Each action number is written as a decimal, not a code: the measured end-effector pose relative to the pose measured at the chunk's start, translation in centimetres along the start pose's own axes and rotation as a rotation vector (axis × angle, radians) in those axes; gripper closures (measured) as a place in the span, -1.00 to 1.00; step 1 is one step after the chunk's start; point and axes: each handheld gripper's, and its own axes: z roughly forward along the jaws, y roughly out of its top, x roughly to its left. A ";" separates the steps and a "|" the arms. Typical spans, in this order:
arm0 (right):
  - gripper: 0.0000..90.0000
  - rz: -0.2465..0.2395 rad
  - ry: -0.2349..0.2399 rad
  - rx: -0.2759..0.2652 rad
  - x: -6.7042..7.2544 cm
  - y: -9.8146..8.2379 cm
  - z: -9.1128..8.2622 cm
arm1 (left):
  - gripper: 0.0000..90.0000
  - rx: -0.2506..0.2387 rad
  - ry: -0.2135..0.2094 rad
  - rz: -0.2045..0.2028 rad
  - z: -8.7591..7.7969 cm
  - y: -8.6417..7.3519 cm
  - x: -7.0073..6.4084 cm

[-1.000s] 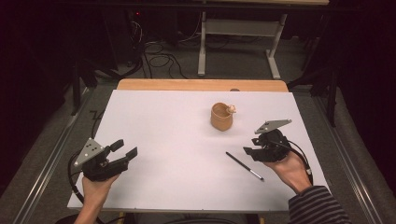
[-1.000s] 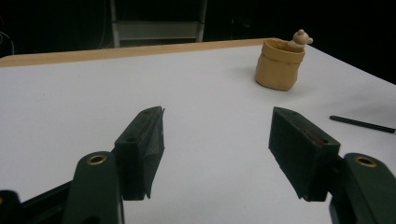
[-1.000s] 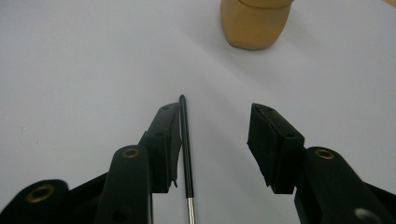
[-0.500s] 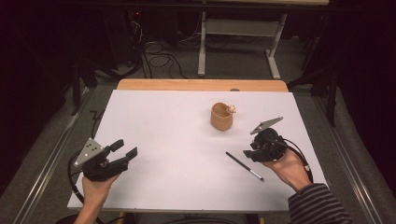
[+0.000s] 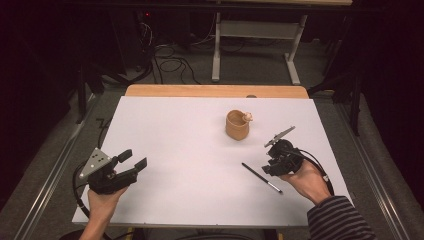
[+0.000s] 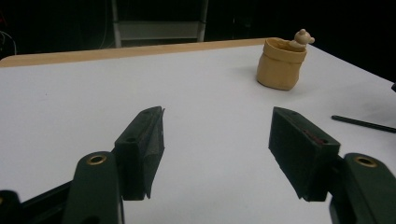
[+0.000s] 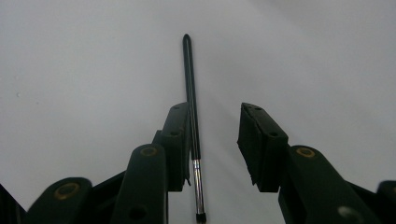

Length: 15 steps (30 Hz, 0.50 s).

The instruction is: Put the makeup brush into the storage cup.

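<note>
white table top (image 5: 190,150), wooden strip (image 5: 215,90) along its far edge with a small dark spot (image 5: 251,96) on it. tan pouch-like cup (image 5: 237,125) stands upright right of centre, small pale figure (image 5: 247,117) perched at its rim; same cup in left gripper view (image 6: 281,64). beyond the table: grey floor, loose black cables (image 5: 167,62), white metal frame legs (image 5: 255,47). dark surroundings on both sides.
</note>
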 end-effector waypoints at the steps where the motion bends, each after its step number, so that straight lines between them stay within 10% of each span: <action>1: 0.47 -0.006 0.000 0.007 0.0 0.0 0.1 | -0.20 0.001 0.000 0.001 0.0 0.0 0.0; 15: 0.54 -0.009 0.023 0.119 0.4 0.2 1.8 | -0.20 0.000 0.000 0.003 0.0 0.0 0.0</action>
